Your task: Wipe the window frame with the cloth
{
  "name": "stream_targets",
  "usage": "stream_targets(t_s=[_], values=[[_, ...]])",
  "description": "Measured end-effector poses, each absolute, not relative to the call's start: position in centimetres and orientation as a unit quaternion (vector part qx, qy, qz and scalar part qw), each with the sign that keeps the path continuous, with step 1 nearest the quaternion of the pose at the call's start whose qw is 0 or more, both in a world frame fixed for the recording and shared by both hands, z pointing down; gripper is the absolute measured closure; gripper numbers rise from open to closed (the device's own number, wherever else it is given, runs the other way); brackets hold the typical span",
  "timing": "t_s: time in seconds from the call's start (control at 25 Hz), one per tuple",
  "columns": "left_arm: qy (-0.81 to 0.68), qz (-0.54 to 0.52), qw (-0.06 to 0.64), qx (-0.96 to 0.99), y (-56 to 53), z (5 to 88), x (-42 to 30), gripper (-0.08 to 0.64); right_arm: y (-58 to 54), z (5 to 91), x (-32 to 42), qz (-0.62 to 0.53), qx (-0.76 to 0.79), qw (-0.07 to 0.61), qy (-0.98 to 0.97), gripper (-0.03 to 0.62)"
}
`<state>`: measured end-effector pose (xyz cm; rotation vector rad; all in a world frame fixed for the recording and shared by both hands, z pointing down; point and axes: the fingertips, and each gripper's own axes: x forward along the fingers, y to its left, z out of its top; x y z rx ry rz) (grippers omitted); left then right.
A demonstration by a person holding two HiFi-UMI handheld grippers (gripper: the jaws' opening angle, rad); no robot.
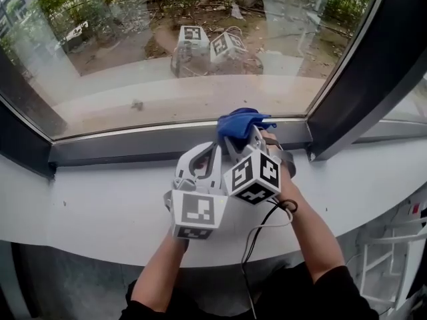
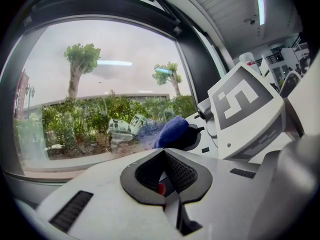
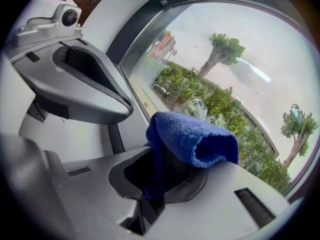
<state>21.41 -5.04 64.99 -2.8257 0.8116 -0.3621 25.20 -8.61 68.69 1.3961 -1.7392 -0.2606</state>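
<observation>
At the window, head view: both claws sit side by side above the white sill (image 1: 100, 205). The right claw (image 1: 248, 137) is up front with the blue cloth (image 1: 239, 121) bunched at its tip.
Cloth, head view: it lies over the bottom rail of the dark window frame (image 1: 133, 147), close to the right-hand corner post. Whether it presses on the rail, can't tell from here.
Left claw, head view: the left claw (image 1: 203, 157) is just beside the right one, a touch further back, short of the rail.
Left gripper view: the left claw's jaws are pinched together with nothing between them. The cloth (image 2: 172, 131) pokes up ahead against the glass (image 2: 100, 84), and the right claw's marker cube (image 2: 245, 106) fills the right side.
Right gripper view: the right claw (image 3: 160, 179) is clamped on the cloth (image 3: 192, 139), with a fold flopping over one jaw. The left claw (image 3: 85, 84) hangs alongside, upper left.
</observation>
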Motion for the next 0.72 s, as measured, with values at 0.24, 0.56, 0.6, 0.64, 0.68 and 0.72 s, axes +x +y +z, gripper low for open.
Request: stream_targets(t_s=[0.24, 0.56, 0.6, 0.64, 0.68, 0.72], values=[[0.273, -0.126, 0.086, -0.950, -5.4, 65.9, 22.2, 0.555, -8.0, 68.9, 27.2, -0.095, 0.587, 0.436, -0.676, 0.554], [0.245, -0.132, 0.099, -0.955, -5.1, 65.4, 23.5, 0.555, -6.6, 68.8, 31.2, -0.064, 0.638, 0.416, -0.645, 0.554], [0.244, -0.133, 0.099, -0.955, -5.2, 65.4, 23.4, 0.555, -6.5, 68.8, 31.6, -0.058, 0.643, 0.414, -0.642, 0.554], [0.243, -0.134, 0.098, -0.956, -5.2, 65.5, 23.4, 0.555, -6.4, 68.8, 31.9, -0.055, 0.646, 0.415, -0.638, 0.554], [0.240, -0.134, 0.097, -0.957, -5.2, 65.6, 23.4, 0.555, -6.2, 68.8, 32.2, -0.053, 0.648, 0.418, -0.634, 0.554], [0.237, -0.134, 0.096, -0.958, -5.2, 65.7, 23.6, 0.555, -6.1, 68.8, 32.4, -0.054, 0.650, 0.422, -0.629, 0.554]])
